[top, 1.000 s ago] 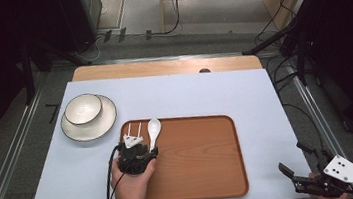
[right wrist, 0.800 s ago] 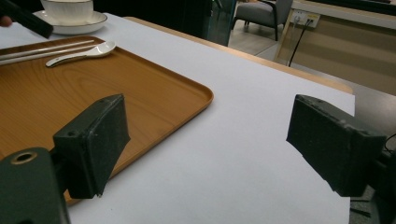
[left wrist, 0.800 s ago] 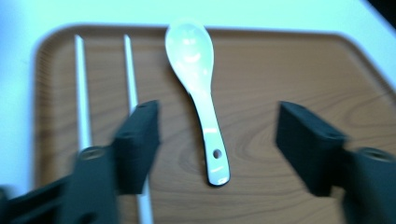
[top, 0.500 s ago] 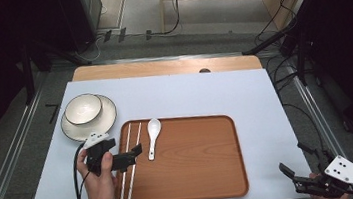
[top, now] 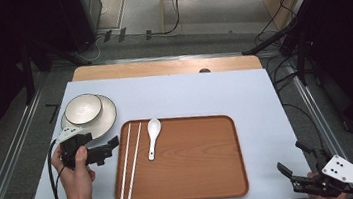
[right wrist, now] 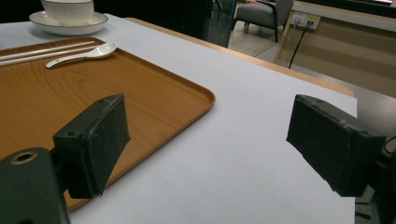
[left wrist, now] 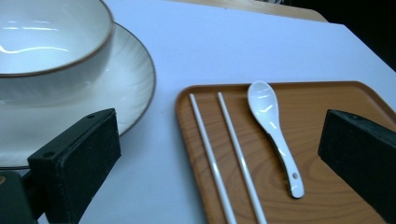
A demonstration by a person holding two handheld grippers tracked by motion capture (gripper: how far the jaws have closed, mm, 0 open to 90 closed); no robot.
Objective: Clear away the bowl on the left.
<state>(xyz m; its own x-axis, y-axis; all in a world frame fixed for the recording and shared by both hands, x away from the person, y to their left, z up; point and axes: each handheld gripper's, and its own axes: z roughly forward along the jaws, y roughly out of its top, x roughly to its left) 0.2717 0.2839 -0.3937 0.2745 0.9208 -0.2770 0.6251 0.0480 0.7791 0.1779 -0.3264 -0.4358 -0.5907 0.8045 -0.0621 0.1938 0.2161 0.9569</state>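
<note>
Two white chopsticks (top: 130,160) lie side by side along the left edge of the wooden tray (top: 197,167), and a white spoon (top: 152,136) rests just right of them. My left gripper (top: 111,148) hovers left of the tray, pointing at the chopsticks (left wrist: 208,154) and spoon (left wrist: 273,130). Its jaws have just opened wide, with nothing between them. My right gripper (top: 291,159) sits open and empty at the table's front right corner, aimed across the tray (right wrist: 70,93).
A white bowl (top: 83,108) stands on a white plate (top: 106,120) behind the left gripper, close to its jaw (left wrist: 133,79). White tabletop (top: 244,92) stretches behind and to the right of the tray. Cables and dark stands surround the table.
My left gripper has pulled back left off the tray and risen a little, its jaws opening. The chopsticks stay lying on the tray. My right gripper has kept still.
</note>
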